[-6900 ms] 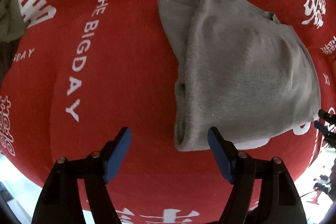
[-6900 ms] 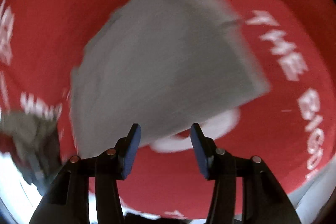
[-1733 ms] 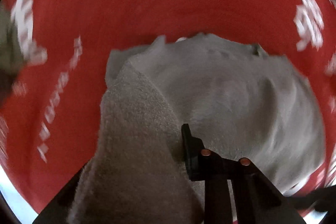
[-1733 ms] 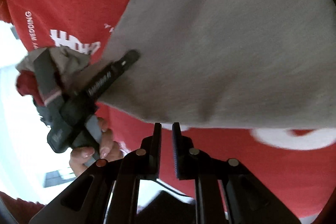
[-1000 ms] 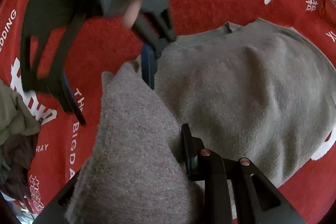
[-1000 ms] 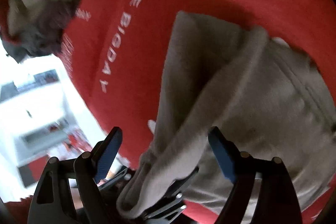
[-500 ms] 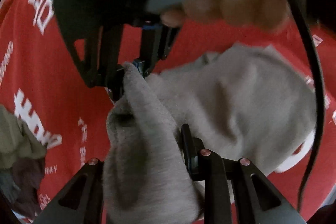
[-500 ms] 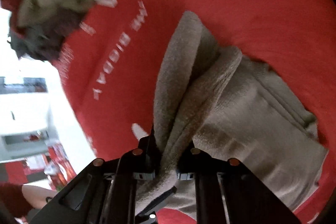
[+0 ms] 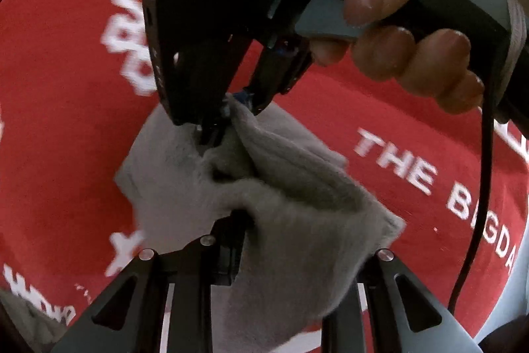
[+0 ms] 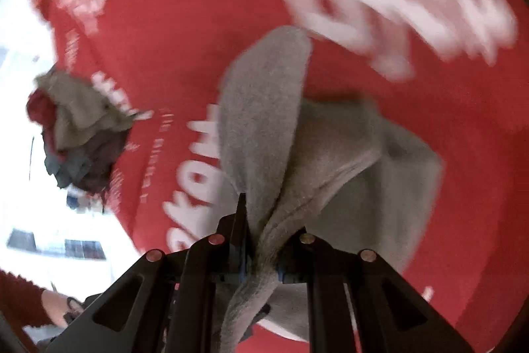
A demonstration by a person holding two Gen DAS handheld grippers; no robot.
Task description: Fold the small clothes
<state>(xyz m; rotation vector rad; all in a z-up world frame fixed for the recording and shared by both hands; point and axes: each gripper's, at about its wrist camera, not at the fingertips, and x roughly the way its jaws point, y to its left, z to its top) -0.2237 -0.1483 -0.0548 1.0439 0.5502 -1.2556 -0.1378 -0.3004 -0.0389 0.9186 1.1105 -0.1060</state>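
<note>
A small grey fleece garment point(image 9: 291, 207) hangs bunched above the red cloth, held by both grippers. My left gripper point(image 9: 244, 240) is shut on one edge of it; the fabric drapes over its right finger. My right gripper point(image 9: 236, 108), seen from the left wrist with the hand on its handle, is shut on the garment's far corner. In the right wrist view the right gripper point(image 10: 263, 257) pinches a thick fold of the grey garment point(image 10: 347, 161), which trails down toward the cloth.
A red tablecloth point(image 9: 413, 128) with white lettering covers the table. A pile of other small clothes point(image 10: 76, 128) lies at the cloth's left edge in the right wrist view. A black cable point(image 9: 482, 174) hangs from the right gripper's handle.
Both grippers closed on the garment's edge and have lifted it off the cloth. The view has swung; the garment now hangs bunched between them.
</note>
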